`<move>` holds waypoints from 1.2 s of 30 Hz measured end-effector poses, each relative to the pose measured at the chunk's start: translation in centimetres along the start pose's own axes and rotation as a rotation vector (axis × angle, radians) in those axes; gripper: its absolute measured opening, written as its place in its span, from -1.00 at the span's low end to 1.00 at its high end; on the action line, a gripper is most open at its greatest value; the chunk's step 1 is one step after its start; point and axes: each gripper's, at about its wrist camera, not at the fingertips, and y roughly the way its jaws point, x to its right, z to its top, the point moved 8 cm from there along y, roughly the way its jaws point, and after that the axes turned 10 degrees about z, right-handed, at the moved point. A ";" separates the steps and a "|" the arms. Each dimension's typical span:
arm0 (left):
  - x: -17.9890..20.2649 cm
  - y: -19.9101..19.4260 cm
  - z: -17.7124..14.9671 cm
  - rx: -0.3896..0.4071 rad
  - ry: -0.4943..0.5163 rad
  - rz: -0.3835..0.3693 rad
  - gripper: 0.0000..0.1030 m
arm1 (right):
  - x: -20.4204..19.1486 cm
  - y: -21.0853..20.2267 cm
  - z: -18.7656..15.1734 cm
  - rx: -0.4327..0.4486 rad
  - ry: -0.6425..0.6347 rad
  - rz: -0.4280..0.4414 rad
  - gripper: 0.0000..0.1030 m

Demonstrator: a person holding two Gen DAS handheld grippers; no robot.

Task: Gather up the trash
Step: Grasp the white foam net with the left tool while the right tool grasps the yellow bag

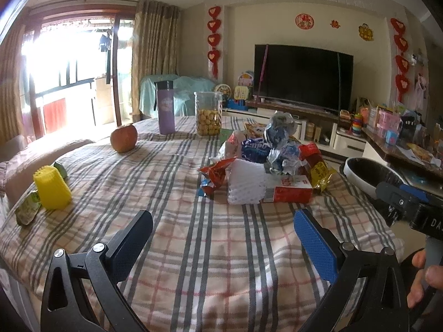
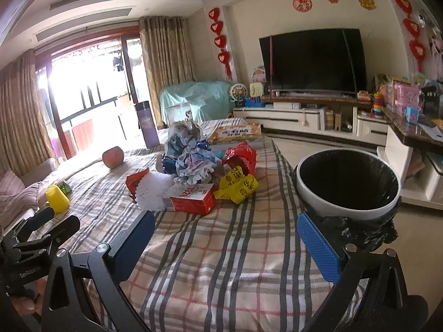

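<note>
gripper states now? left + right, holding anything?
Left gripper: open, holding nothing, above the plaid tablecloth.
Right gripper: open, holding nothing, beside the trash bin.

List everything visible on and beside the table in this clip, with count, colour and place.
trash pile: one heap, mixed wrappers, table middle
foam net: one, white, pile's near edge
carton: one, red and white, pile front
bin: one, white, black liner, off table's right edge
apple: one, red, far left
cup: one, yellow, upside down, left edge
bottle: one, purple, far end
jar: one, clear, far end
left claw: open, empty
right claw: open, empty
</note>
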 end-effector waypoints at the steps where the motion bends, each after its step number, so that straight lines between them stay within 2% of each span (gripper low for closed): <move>1: 0.1 0.4 0.1 -0.006 0.003 -0.002 0.98 | 0.2 0.4 -0.1 -0.010 0.008 0.003 1.00; 12: 1.6 6.9 0.8 -0.111 0.031 -0.044 0.73 | 3.6 5.2 0.0 -0.115 0.082 0.004 0.98; 23: 3.1 13.2 2.4 -0.196 0.037 -0.053 0.64 | 5.8 9.8 0.7 -0.211 0.154 0.037 0.69; 28: 3.6 15.8 2.7 -0.244 0.031 -0.072 0.50 | 6.1 12.0 0.4 -0.262 0.177 0.058 0.53; 29: 3.7 16.1 2.8 -0.253 0.030 -0.079 0.48 | 6.2 12.3 0.4 -0.269 0.180 0.061 0.44; 32: 4.3 17.0 2.8 -0.275 0.034 -0.109 0.16 | 6.1 12.8 0.5 -0.277 0.187 0.082 0.18; 34: 4.8 17.3 2.5 -0.288 0.046 -0.130 -0.28 | 6.0 13.0 0.4 -0.285 0.189 0.088 -0.41; 35: 5.0 17.4 2.4 -0.289 0.055 -0.130 -0.34 | 6.0 12.9 0.4 -0.288 0.196 0.103 -0.68; 36: 5.0 17.3 2.4 -0.281 0.063 -0.133 -0.49 | 5.9 12.9 0.3 -0.288 0.198 0.106 -0.78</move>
